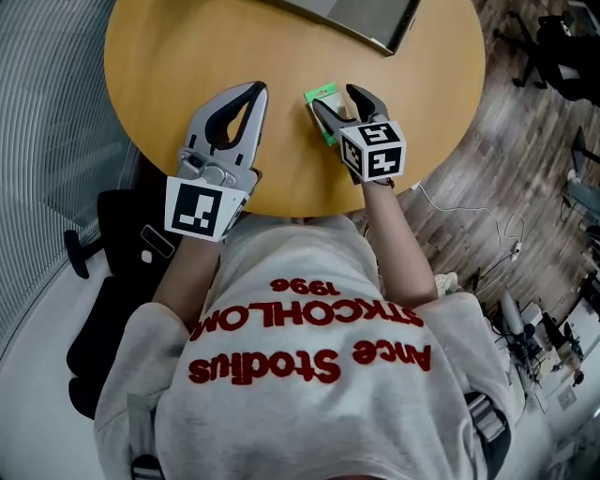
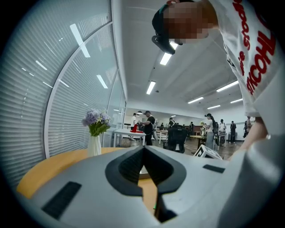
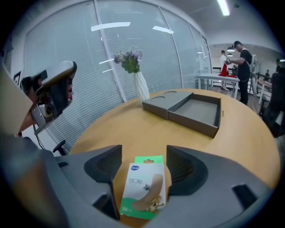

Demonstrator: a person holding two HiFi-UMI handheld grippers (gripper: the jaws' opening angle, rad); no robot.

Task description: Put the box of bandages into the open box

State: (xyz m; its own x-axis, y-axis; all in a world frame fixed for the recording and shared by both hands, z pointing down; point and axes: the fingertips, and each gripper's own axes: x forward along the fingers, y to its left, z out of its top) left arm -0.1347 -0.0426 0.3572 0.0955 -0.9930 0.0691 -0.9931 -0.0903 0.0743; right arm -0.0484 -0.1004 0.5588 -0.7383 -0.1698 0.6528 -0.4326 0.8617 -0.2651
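Note:
The bandage box, green and white with a plaster printed on it, lies flat on the round wooden table near its front edge. My right gripper rests on the table with a jaw on each side of the box. In the right gripper view the bandage box sits between the spread jaws of the right gripper, with a gap at the right pad, so it is open. The open grey box stands farther across the table, also in the head view as the grey box. My left gripper lies beside it, shut and empty.
The grey lid lies next to the open box. A white vase of purple flowers stands at the table's far edge by the glass wall. A black chair is left of the person. Cables lie on the floor to the right.

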